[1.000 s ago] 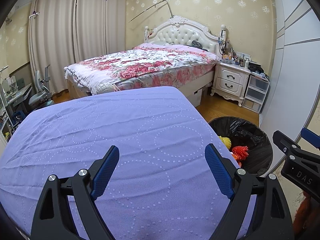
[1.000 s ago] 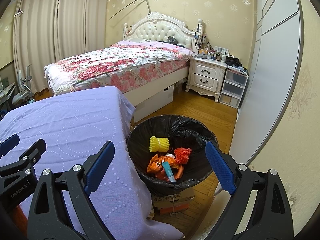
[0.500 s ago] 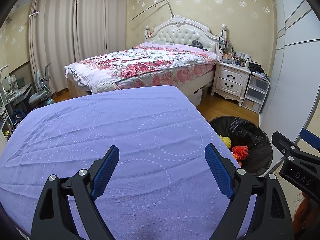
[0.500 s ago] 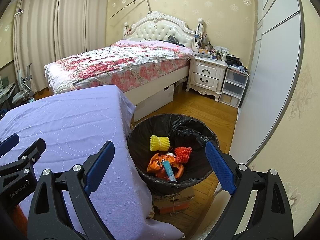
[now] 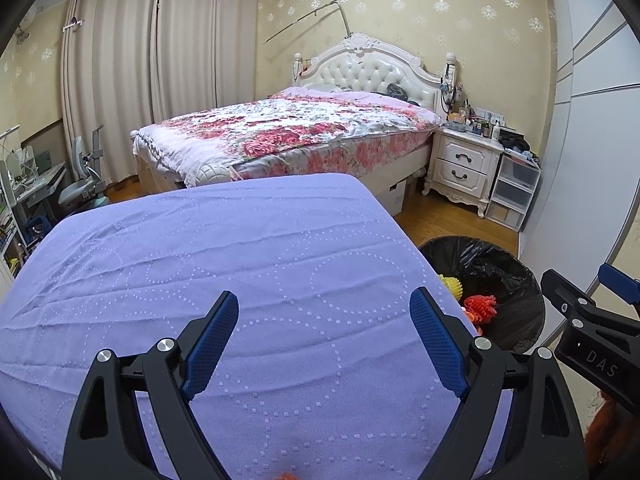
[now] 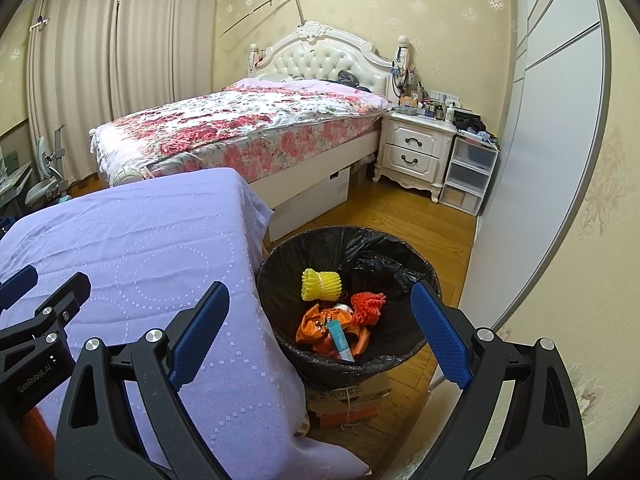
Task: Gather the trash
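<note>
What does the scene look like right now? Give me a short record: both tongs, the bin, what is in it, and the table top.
left tongs: open, nothing between the jaws, over the purple cloth
right tongs: open, nothing between the jaws, aimed toward the bin
bin: black liner, on the floor beside the table, standing on a cardboard box
bin contents: yellow foam net, red foam net, orange wrapper, blue tube
table top: purple cloth, no trash visible on the part in view

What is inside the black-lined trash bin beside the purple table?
The trash bin holds a yellow foam fruit net, a red-orange foam net, crumpled orange wrappers and a teal tube. Anything beneath that pile is covered.
</note>
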### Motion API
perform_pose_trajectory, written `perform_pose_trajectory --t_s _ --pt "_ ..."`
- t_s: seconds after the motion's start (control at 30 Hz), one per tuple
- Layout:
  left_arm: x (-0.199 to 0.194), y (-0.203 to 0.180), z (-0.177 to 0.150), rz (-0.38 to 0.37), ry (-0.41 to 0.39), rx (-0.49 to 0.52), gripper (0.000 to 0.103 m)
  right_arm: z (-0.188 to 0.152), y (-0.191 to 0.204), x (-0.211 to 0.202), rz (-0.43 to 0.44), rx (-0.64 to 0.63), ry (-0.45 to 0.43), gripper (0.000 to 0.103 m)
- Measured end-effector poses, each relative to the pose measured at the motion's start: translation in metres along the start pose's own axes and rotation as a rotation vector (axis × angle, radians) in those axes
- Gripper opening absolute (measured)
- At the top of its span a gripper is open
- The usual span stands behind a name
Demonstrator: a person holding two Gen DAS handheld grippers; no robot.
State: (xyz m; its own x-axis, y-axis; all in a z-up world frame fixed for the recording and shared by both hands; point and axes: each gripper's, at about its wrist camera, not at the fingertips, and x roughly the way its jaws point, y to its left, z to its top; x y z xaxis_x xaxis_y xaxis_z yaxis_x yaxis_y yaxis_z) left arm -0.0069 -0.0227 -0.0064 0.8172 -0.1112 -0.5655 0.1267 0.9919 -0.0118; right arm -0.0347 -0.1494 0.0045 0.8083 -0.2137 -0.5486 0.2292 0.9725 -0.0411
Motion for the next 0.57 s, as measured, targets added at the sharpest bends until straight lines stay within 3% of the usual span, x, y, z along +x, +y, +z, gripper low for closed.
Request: perform_pose_trajectory --t_s 0.1,0.37,0.57 --pt "0.002 0.002 -0.001 -0.020 0.017 -0.014 0.085 -0.002 0.001 0.000 0.001 0.000 0.000 0.090" --pt "0.002 0.004 0.000 0.006 0.007 0.002 0.085 -0.005 0.004 0.001 0.005 -0.004 0.004 0.090" --pt "0.015 0.024 0.002 0.039 0.045 -0.017 0.085 -0.008 0.023 0.009 0.034 -0.028 0.015 0.090"
